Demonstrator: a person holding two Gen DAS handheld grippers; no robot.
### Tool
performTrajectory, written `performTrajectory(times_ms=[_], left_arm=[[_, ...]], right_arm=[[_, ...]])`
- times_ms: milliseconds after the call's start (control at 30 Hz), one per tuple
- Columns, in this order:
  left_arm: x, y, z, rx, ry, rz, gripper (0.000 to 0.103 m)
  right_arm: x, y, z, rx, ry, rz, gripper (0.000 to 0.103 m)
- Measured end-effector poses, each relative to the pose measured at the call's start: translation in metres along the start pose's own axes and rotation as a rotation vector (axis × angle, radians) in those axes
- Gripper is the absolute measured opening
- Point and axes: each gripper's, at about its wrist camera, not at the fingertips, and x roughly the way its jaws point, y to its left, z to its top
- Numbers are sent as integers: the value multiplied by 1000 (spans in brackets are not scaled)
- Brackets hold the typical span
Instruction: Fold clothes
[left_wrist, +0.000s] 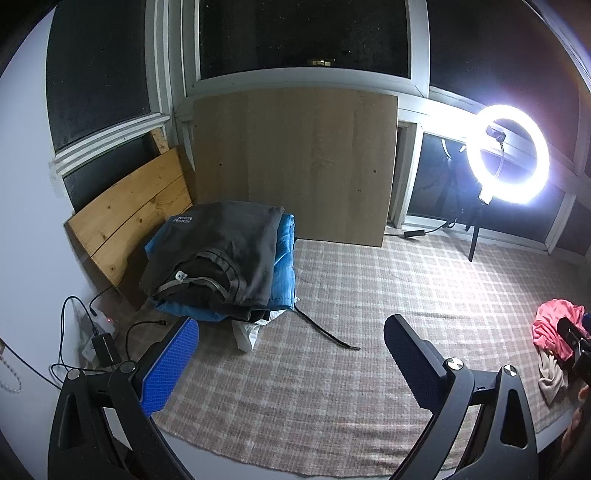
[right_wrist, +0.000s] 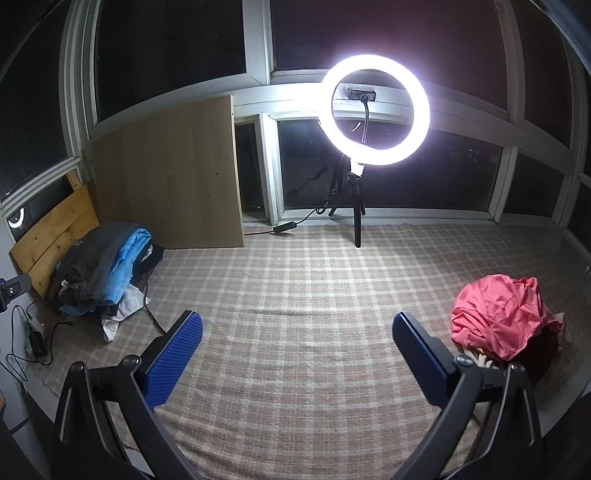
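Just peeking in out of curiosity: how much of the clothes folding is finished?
Done: a folded stack sits by the wooden boards. In hand: nothing; the left gripper and right gripper both hover open over the checked mat. Left: the crumpled pink garment and pale cloth beneath it.

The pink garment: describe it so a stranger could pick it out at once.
Start at the glowing ring light on its tripod by the windows, then come forward and right across the checked mat. There lies the pink garment, a crumpled heap near the mat's right edge. It is the only bright pink, unfolded thing; the dark and blue clothes sit stacked far left.
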Motion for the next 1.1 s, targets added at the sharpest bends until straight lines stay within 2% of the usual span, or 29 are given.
performTrajectory(times_ms=[267,400,567,667,800,967,1100], left_arm=[[10,1,-4,18,6,-42,100],[22,-4,-6,52,25,-83,97],[33,-15,-2,98,44,-125,94],[39,-24,2,129,53,-176,94],[48,-39,5,170,64,-240,94],[58,-67,9,214,81,-315,93],[61,-90,10,259,80,-343,93]], right_arm=[[3,-1,-4,13,2,-26,103],[2,-2,-6,35,2,-43,103],[-5,-6,-9,75,-19,-111,103],[-9,-10,-11,106,-20,-146,103],[-14,-18,-15,124,-17,-237,103],[-21,-40,-19,163,-7,-340,103],[-31,-62,-23,198,-10,-410,103]])
